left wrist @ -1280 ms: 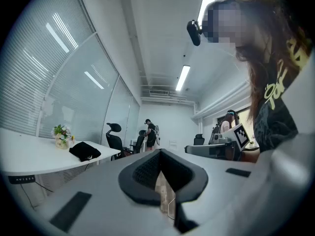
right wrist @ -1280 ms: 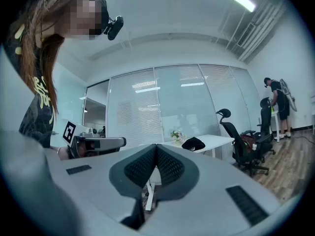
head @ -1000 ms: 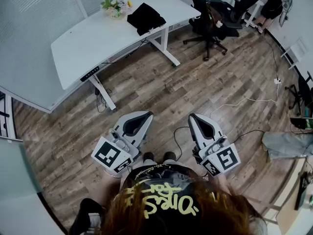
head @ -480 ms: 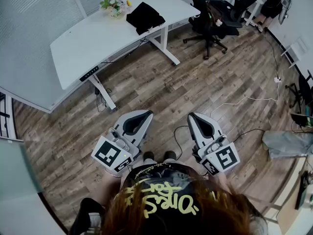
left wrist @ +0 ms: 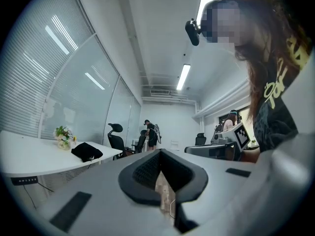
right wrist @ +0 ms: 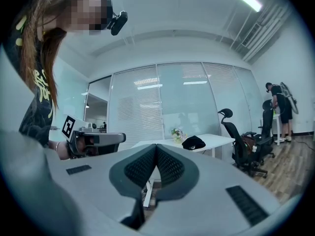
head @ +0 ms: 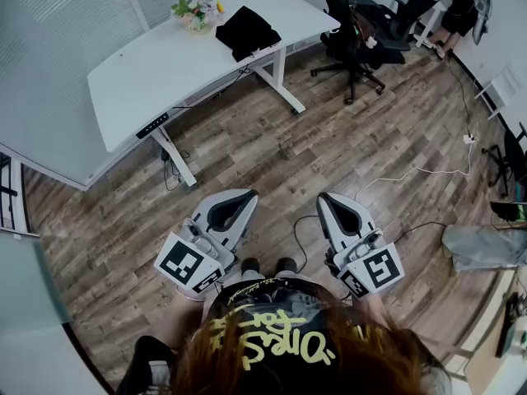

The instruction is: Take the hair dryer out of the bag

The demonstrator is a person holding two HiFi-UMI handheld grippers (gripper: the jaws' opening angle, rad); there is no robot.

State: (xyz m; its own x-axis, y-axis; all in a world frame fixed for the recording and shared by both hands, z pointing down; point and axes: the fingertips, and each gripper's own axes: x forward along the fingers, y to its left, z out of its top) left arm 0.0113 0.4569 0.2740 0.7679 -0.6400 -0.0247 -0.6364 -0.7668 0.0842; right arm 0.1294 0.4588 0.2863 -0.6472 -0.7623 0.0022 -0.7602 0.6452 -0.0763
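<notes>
A black bag (head: 245, 31) lies on the far end of a white desk (head: 165, 64), well away from me across the wood floor. It also shows as a dark lump in the left gripper view (left wrist: 86, 151) and the right gripper view (right wrist: 193, 142). No hair dryer is visible. My left gripper (head: 233, 204) and right gripper (head: 333, 204) are held level side by side at waist height, both pointing toward the desk. Each has its jaws shut with nothing between them (left wrist: 160, 157) (right wrist: 156, 150).
A small pot of flowers (head: 196, 11) stands beside the bag. Black office chairs (head: 356, 31) stand right of the desk, and a person (head: 455, 6) is at the far right. A white cable (head: 428, 167) runs over the floor. A glass wall (head: 58, 23) lies behind the desk.
Both grippers have stayed where they were, still shut. Only the head view has shifted slightly.
</notes>
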